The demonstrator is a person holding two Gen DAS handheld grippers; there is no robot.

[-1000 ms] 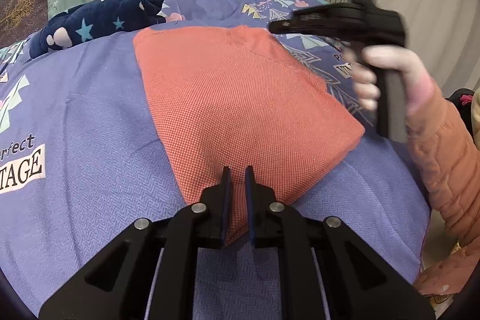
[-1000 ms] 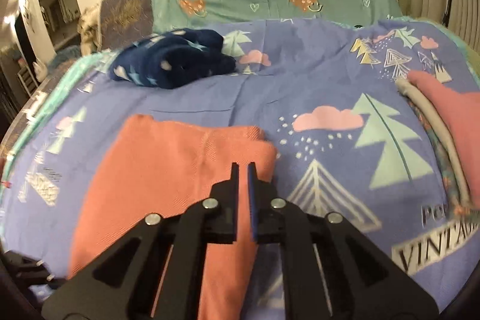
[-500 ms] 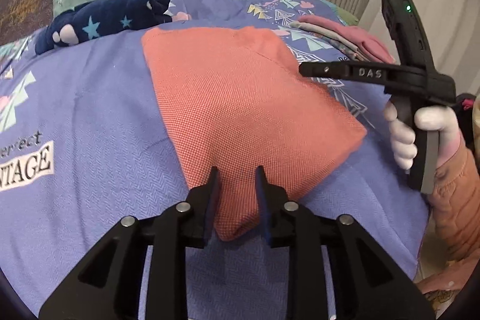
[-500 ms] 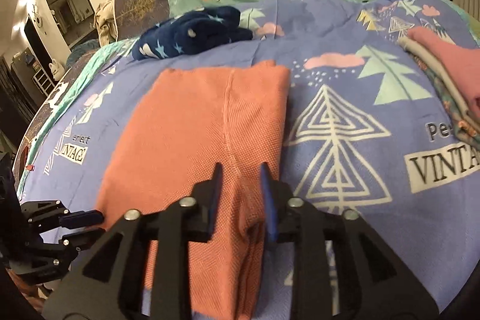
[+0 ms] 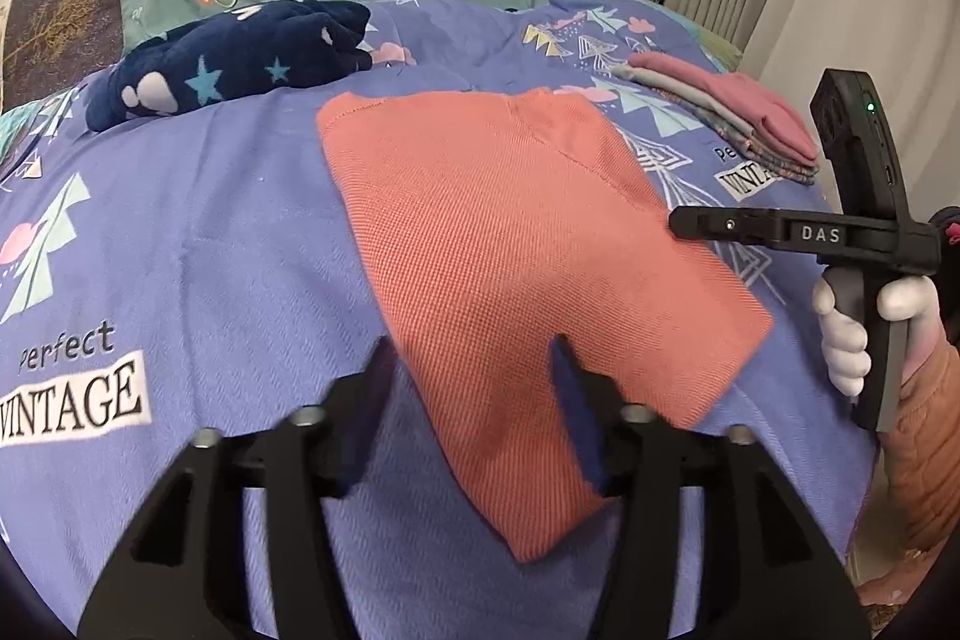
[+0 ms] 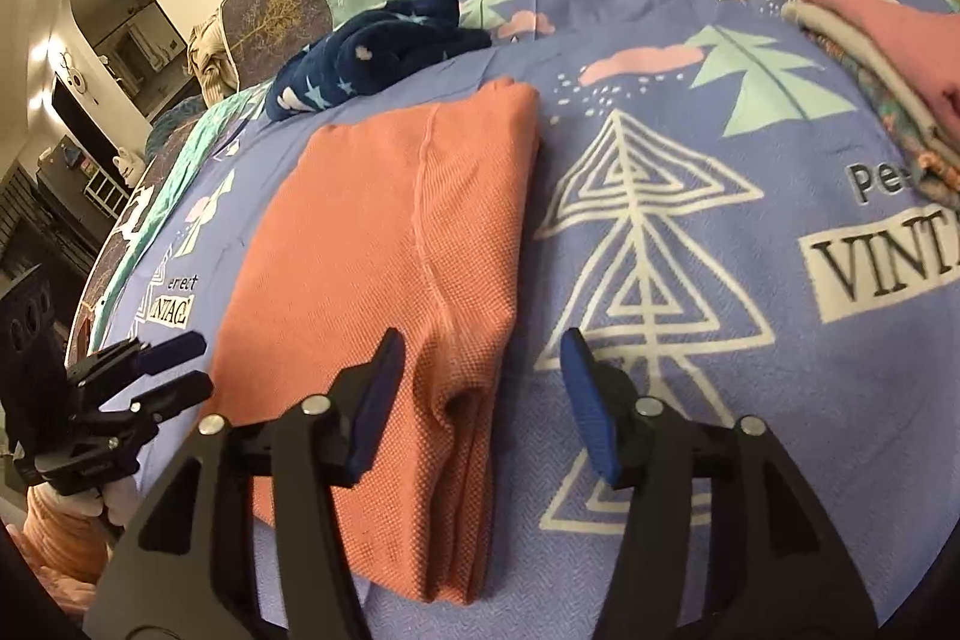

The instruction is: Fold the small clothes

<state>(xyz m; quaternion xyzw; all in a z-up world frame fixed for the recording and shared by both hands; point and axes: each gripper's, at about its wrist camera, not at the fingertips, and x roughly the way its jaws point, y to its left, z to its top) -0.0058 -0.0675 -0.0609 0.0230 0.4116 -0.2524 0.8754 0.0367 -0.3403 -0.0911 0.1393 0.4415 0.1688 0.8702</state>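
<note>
Blue printed bedspread (image 5: pixel 180 244) carries all items. Folded orange garment (image 5: pixel 516 244) lies flat on it, a corner reaching between the left gripper (image 5: pixel 471 400) jaws – these are opening, pads clear of the cloth. Right gripper (image 6: pixel 480 388), pitched downward, likewise opening; the garment's folded edge sits between its jaws, unpinched. Person's gloved hand (image 5: pixel 852 334) grasps the right gripper's handle. Beyond both jaws: navy star-print garment (image 5: pixel 234 64); to the right, a folded stack (image 5: pixel 738 118)
</note>
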